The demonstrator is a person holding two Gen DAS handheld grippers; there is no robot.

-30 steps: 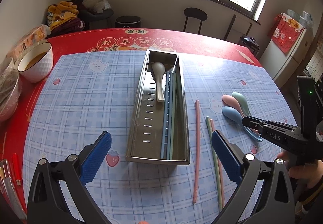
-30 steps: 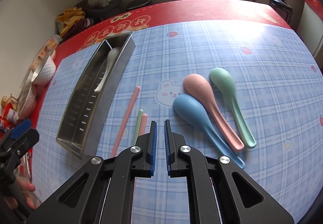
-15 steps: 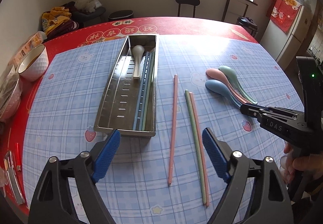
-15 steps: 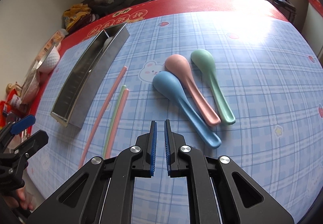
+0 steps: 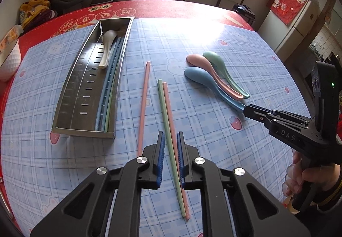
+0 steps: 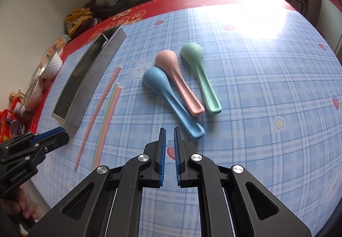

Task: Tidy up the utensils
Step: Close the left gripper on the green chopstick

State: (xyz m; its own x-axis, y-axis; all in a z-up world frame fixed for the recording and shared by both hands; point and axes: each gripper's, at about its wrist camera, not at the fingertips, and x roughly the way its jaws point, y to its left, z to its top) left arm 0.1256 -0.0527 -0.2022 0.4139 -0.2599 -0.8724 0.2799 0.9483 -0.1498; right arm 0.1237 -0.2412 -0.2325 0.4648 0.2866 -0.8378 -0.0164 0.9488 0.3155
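Kitchen-ish room, round table (image 5: 192, 12) with a red cloth and a glossy blue plaid mat on top; window glare washing out the upper right of both views; a long steel tray (image 5: 70, 96) with slotted bottom sits left of centre, already holding a pale spoon (image 5: 108, 44) plus some blue and green sticks along its right wall; looks like the chopstick step is on now: left gripper (image 5: 170, 140) has its blue ribbed pads drawn in close around a green stick (image 5: 165, 113) and a pink stick (image 5: 171, 117) lying side by side at lower centre, probably pinching them but I can't tell if it's fully clamped; another pink stick (image 5: 143, 98) lies loose just left of them; right gripper (image 6: 169, 132) is nearly closed on nothing, hovering just beside the handle tip of the blue spoon (image 6: 168, 96); pink spoon (image 6: 177, 81) and green spoon (image 6: 199, 74) fan out next to it, all matte plastic, deep rounded bowls; next I'd guess lift the pair level and lay it lengthwise in the tray; thin and smooth, so they could slip or scissor apart.
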